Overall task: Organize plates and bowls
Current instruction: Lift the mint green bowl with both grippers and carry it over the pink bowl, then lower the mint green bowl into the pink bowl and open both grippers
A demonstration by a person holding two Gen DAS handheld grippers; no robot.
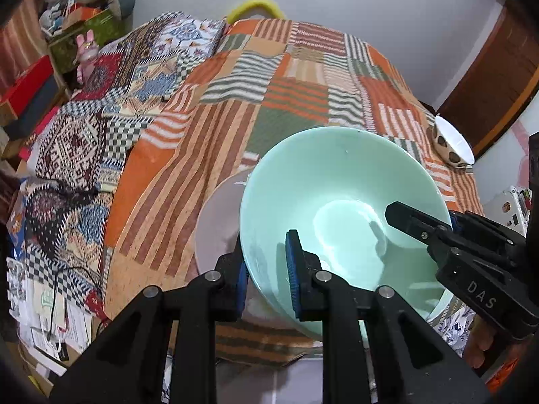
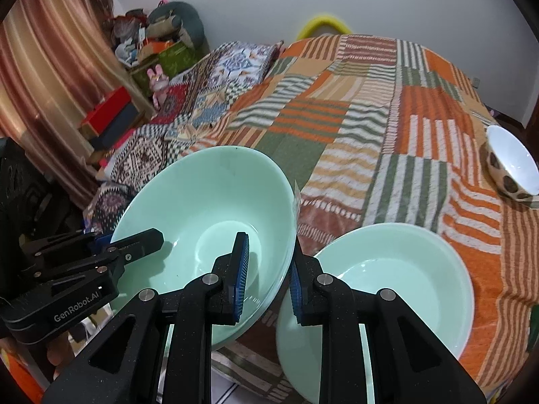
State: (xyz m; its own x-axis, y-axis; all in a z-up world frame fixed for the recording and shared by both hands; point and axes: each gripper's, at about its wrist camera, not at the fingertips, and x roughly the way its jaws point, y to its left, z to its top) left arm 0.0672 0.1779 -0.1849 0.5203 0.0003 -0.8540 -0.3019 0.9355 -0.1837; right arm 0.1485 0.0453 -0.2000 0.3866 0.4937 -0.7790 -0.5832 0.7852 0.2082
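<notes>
Both hand-held grippers are clenched on the rim of one mint-green bowl point(image 2: 205, 215), the left hand-held gripper point(image 1: 267, 271) on one side and the right hand-held gripper point(image 2: 269, 271) on the other, above the bed point(image 2: 387, 128). If one hand pulls sideways, the smooth rim may slip out. Only the right wrist view shows clearly the second green bowl point(image 2: 380, 289) just beside; the left view shows a pale plate point(image 1: 215, 229) underneath.

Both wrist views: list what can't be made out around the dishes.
- Left wrist view: the pale plate is mostly hidden behind the held green bowl.
- Right wrist view: the second green bowl has its near rim covered by the right gripper.
- Both views: the spotted bowl sits at the frame edge, with its far side cut off.
</notes>
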